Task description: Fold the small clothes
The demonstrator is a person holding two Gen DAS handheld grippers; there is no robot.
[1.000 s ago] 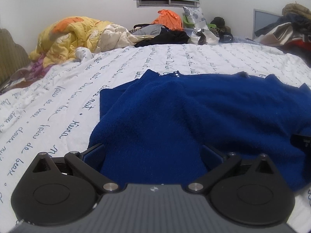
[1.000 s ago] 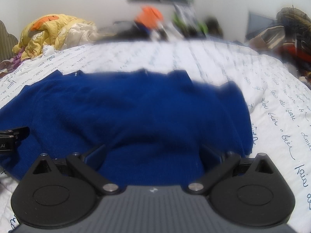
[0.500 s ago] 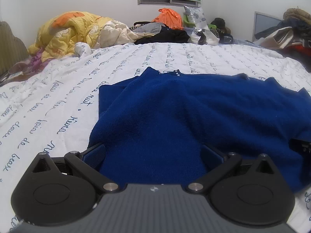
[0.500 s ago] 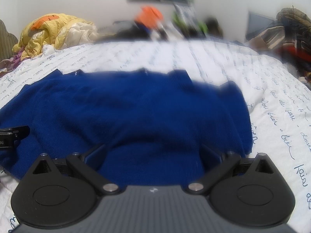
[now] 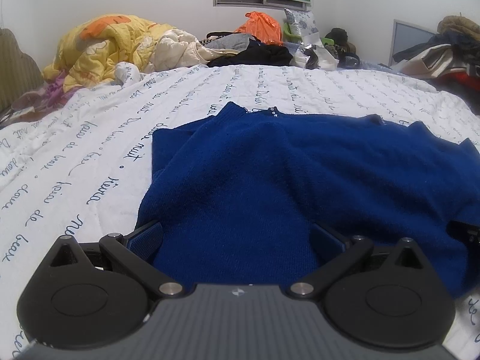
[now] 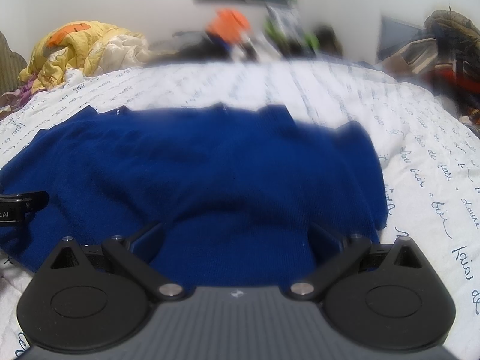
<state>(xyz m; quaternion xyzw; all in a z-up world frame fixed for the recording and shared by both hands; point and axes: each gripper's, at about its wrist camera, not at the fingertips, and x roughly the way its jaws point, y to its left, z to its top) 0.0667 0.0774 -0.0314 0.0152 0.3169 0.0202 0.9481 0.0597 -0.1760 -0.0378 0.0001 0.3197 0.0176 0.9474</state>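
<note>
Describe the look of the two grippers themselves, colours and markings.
Both match: the left gripper and right gripper have matte black rounded housings, black linkage bars with silver pivot pins, a grey ribbed centre plate bearing a small white emblem, and textured blue finger pads.

The left gripper (image 5: 237,237) has tipped slightly down and edged forward over the blue sweater (image 5: 300,180) — the far clutter sits higher in its view.

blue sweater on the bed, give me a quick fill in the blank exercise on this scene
1. The sweater is colored ____.
2. It lies on a white bedsheet printed with ____ handwriting.
3. The left gripper and right gripper both have their fingers spread ____.
4. Far left, the heaped quilt is mainly ____.

Missing words: blue; dark; apart; yellow
</note>
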